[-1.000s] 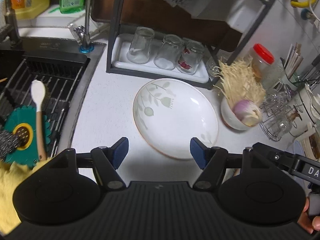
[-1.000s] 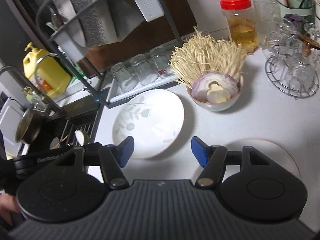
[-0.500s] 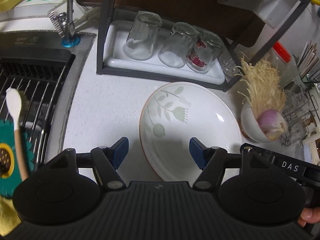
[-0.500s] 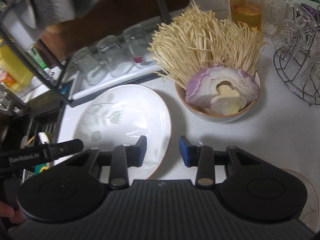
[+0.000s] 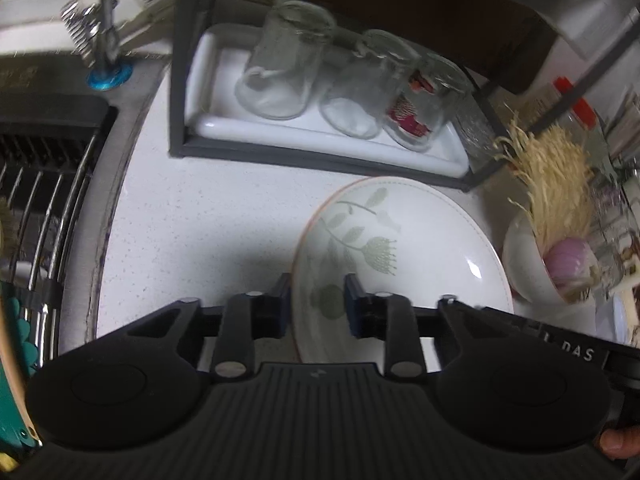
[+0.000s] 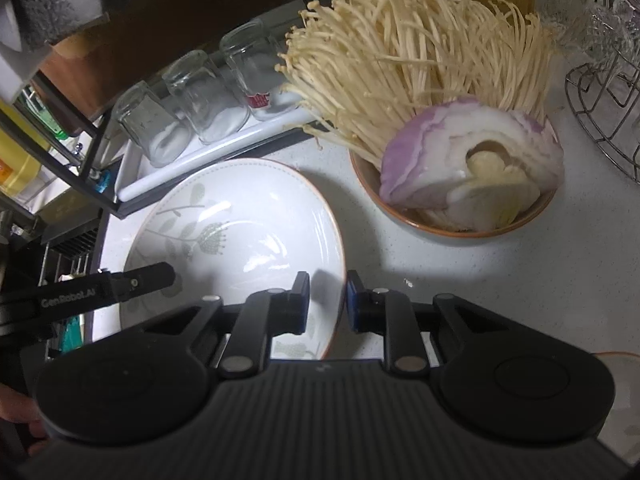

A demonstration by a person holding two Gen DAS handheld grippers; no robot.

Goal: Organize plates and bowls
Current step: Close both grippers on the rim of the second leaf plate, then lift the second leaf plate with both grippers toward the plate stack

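A white deep plate (image 5: 400, 248) (image 6: 240, 232) with a green leaf print and a thin orange rim lies flat on the speckled counter. My left gripper (image 5: 316, 304) straddles its left rim, one finger outside and one inside. Its jaws are closing, and bare plate shows between the pads. My right gripper (image 6: 327, 300) straddles the right rim in the same way and is also closing. Its outer pad is at the rim and its inner pad stands a little apart from it. A bowl (image 6: 460, 232) (image 5: 520, 264) of enoki mushrooms and cut onion stands right of the plate.
A dark rack with a white tray of upturned glasses (image 5: 320, 80) stands just behind the plate. The sink (image 5: 40, 160) with its wire grid is at the left. A wire stand (image 6: 600, 120) is at the far right. Another orange-rimmed plate edge (image 6: 616, 360) peeks in near my right gripper.
Both grippers came down and forward onto the plate. Their jaws went from wide apart to narrow, and each now has a rim of the plate between its fingers.
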